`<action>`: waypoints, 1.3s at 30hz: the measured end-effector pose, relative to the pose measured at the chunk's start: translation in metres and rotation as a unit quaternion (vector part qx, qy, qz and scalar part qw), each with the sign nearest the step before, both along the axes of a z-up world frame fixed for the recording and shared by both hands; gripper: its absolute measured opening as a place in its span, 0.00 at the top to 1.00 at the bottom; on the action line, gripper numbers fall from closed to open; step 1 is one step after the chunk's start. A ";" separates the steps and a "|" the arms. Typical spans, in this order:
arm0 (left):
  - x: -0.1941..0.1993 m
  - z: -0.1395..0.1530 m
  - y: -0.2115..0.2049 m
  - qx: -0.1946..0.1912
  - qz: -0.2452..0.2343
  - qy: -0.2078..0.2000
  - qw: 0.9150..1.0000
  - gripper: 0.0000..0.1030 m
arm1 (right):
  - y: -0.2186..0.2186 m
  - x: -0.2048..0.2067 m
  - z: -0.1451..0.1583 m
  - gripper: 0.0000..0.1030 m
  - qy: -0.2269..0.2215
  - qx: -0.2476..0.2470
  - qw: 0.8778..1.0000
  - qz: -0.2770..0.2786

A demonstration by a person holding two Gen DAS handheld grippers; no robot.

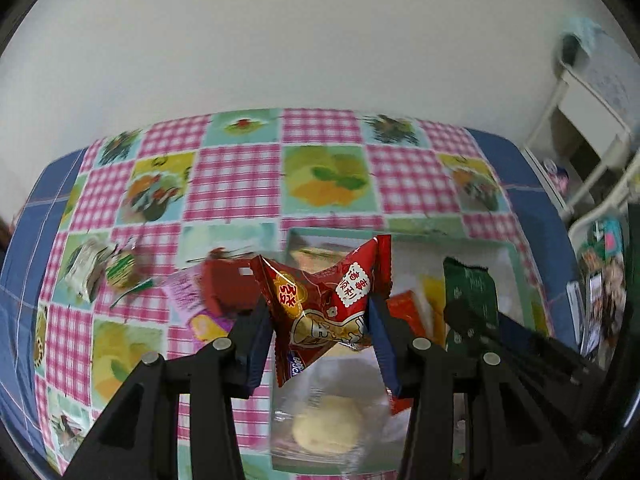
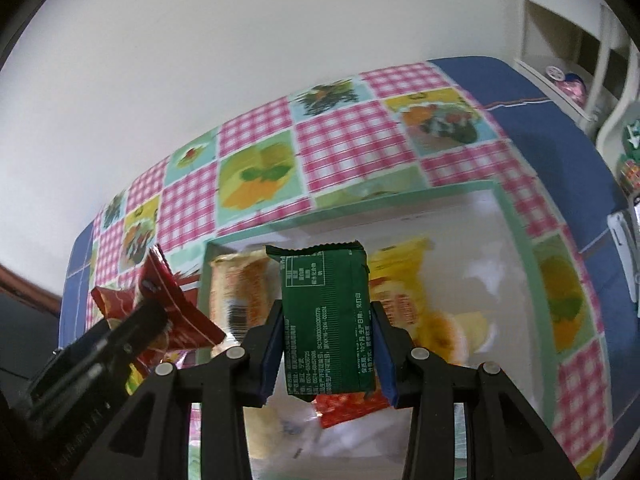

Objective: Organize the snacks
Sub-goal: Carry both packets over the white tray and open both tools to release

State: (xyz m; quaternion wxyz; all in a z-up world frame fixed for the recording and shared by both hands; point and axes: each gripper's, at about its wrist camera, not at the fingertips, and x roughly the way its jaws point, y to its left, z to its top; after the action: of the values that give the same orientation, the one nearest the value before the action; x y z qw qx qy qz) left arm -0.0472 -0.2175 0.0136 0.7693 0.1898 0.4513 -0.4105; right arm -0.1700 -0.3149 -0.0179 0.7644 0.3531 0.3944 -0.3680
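My left gripper [image 1: 322, 320] is shut on a red snack packet [image 1: 326, 304] and holds it above the left edge of a pale green box [image 1: 400, 235]. My right gripper [image 2: 328, 340] is shut on a dark green snack packet [image 2: 326, 320] and holds it over the box [image 2: 360, 200]. The green packet also shows in the left wrist view [image 1: 472, 300], and the red packet in the right wrist view [image 2: 160, 300]. Inside the box lie a clear-wrapped round pastry [image 1: 328, 424], orange and yellow packets [image 2: 404, 292] and a red packet [image 2: 348, 410].
Loose snacks lie on the checked tablecloth [image 1: 240, 184] left of the box: a red box [image 1: 228, 288], a pink-purple packet [image 1: 192, 304], and white and green packets [image 1: 104, 268]. A white shelf [image 2: 568, 40] stands at the right past the table's blue edge. A white wall is behind.
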 end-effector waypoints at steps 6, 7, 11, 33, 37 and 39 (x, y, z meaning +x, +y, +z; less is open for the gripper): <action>-0.029 -0.002 -0.015 0.009 -0.034 -0.022 0.999 0.54 | -0.014 -0.025 0.000 0.58 -0.001 -0.003 1.000 -0.029; -0.032 -0.003 -0.017 0.009 -0.038 -0.024 0.999 0.54 | -0.016 -0.030 -0.001 0.58 -0.001 -0.002 0.999 -0.036; -0.040 -0.009 -0.026 0.012 -0.049 -0.028 0.998 0.54 | -0.025 -0.040 -0.005 0.58 -0.005 0.003 0.999 -0.051; -0.020 -0.035 -0.041 -0.026 -0.042 -0.017 0.999 0.53 | -0.044 -0.043 -0.027 0.59 -0.022 -0.040 0.996 -0.078; -0.024 -0.039 -0.044 -0.025 -0.051 -0.021 0.998 0.53 | -0.043 -0.041 -0.029 0.59 -0.022 -0.041 0.996 -0.075; -0.026 -0.041 -0.045 -0.021 -0.054 -0.022 0.998 0.53 | -0.043 -0.040 -0.030 0.59 -0.020 -0.042 0.996 -0.074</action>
State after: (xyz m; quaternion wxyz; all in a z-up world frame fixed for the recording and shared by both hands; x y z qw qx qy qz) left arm -0.0733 -0.2630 -0.0278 0.7594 0.2068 0.4149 -0.4565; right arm -0.2096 -0.3576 -0.0478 0.7570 0.3559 0.3363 -0.4326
